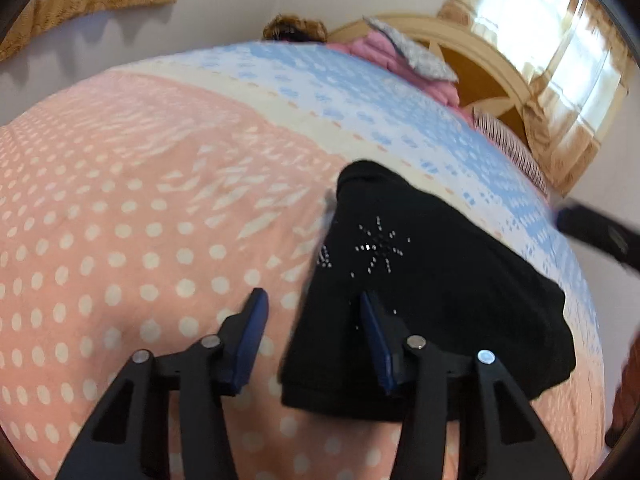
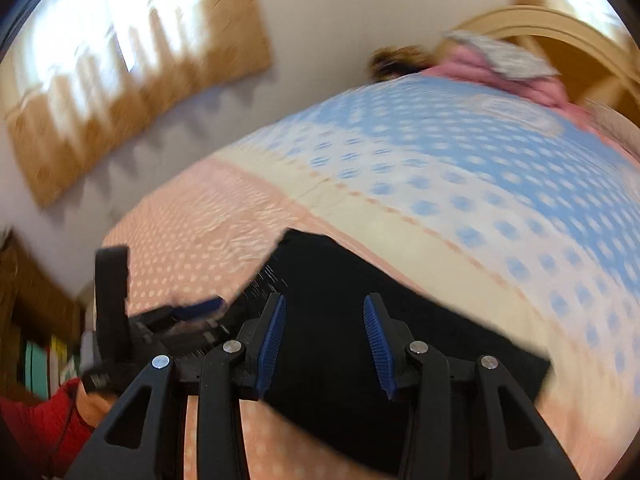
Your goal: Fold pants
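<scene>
Lying folded on my bedspread (image 1: pixel 140 208), the black pants (image 1: pixel 432 280) form a compact bundle where the pink dotted zone meets the cream band; a rhinestone star (image 1: pixel 380 248) faces up. My left gripper (image 1: pixel 314 312) straddles the bundle's left edge, jaws apart, one finger over fabric, the other over pink sheet, nothing clamped. My right gripper (image 2: pixel 324 312) hangs above the pants, jaws apart, empty. Pink bedding (image 1: pixel 384 50) sits by the headboard (image 1: pixel 480 52).

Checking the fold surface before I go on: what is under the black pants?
The folded black pants lie on the pink, white-dotted bedspread, reaching its cream stripe at the far end. Whatever lies directly beneath the fabric is covered.
</scene>
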A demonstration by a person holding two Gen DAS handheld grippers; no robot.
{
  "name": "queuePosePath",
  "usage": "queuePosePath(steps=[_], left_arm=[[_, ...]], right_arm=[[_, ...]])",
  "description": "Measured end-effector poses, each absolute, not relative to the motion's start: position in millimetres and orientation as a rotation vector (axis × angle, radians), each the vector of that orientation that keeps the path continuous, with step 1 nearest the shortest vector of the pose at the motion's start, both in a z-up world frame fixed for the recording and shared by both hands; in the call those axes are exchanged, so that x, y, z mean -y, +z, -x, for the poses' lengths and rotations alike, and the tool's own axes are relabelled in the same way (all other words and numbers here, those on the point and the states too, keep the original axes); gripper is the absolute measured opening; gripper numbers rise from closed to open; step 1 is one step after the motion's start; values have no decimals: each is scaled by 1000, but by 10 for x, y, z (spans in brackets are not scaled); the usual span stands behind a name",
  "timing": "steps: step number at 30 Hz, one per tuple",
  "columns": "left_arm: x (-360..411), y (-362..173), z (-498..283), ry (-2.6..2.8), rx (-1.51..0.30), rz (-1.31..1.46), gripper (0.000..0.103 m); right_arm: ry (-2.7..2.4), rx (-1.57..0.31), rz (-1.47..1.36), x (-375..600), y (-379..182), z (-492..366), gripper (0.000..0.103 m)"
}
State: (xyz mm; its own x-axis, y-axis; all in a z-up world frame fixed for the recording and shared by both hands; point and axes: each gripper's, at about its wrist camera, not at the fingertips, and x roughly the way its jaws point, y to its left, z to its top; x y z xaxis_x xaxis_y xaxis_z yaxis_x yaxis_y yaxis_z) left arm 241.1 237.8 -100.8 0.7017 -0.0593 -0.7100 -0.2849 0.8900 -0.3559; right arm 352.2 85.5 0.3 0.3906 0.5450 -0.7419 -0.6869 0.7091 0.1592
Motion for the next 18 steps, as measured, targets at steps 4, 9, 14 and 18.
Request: queuePosePath(steps=[4,9,14,18], left_arm=[[-2278,-1005,-2340,105,-778,469,25],[-2281,-1029,-2331,109,-767,463,23],[-2199,-1018,-2306,138,-766,406,22],[-2254,-1031,-2263,128,-763,443,28]], right_arm=[[841,-908,263,-1482,-236,-3844,43],[825,-965,432,-2082,-685,-3854,8],[688,-1092,258,-2206,-989,-4266,6],[644,-1160,27,-2012,-997,-4536,5]])
